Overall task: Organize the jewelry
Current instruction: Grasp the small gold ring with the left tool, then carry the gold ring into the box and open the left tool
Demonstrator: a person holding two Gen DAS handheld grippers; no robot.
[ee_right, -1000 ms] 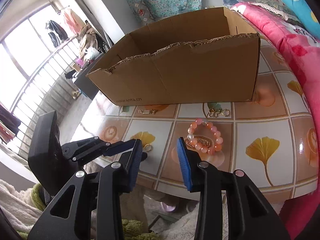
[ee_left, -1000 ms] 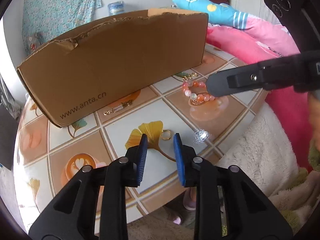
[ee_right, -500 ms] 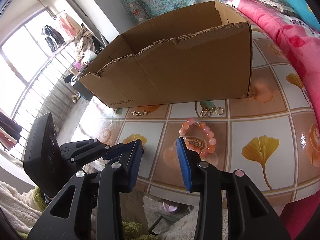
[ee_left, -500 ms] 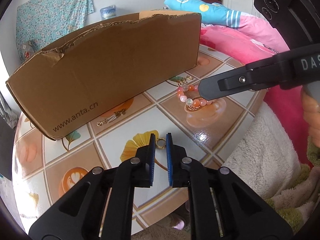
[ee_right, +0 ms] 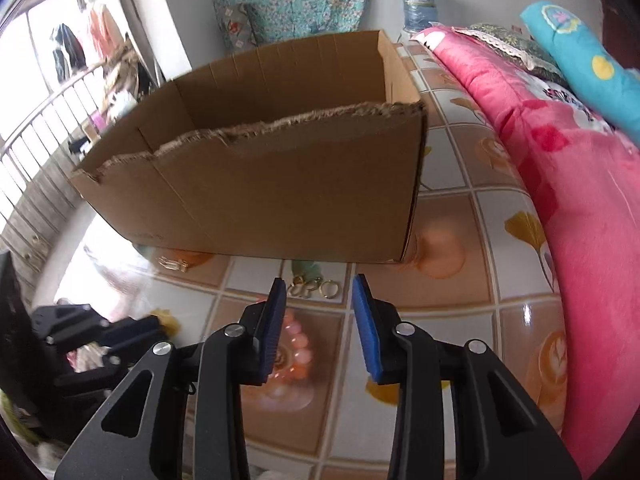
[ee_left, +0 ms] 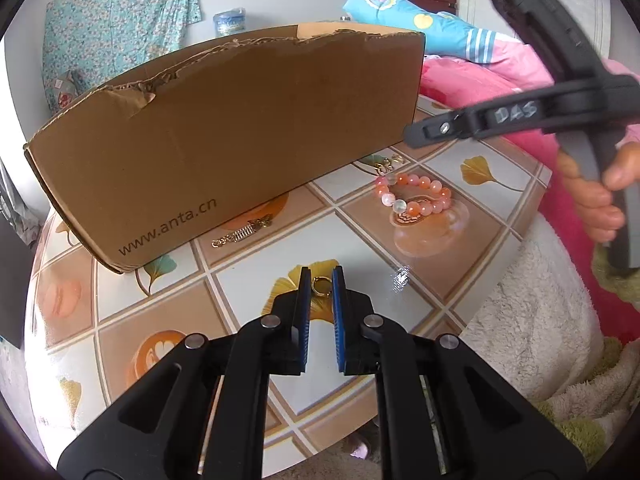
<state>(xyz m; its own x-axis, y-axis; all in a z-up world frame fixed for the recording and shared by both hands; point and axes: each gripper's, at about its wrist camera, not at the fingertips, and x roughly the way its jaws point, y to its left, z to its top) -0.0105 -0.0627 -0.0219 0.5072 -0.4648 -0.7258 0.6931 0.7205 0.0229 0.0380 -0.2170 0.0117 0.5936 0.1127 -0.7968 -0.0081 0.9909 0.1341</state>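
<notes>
The left hand-held gripper (ee_left: 321, 278) pinches a small gold ring (ee_left: 320, 285) on the bench (ee_left: 420, 300). The right hand-held gripper (ee_right: 319, 286), jaws closing on nothing, hangs over the pink bead bracelet (ee_right: 296, 340) before the cardboard box (ee_right: 280, 192)

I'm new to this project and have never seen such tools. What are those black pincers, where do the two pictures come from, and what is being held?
No machine here: a person holds a two-finger clamp in each hand, with a camera on each looking along its fingers. One picture is from the left clamp, the other from the right. On the tiled table stand a torn cardboard box, a gold clasp, small gold rings and an orange bead bracelet. The left gripper has pinched a small gold ring. The right gripper is closing above the bracelet, gripping nothing yet. The person's hand shows on its handle.
</notes>
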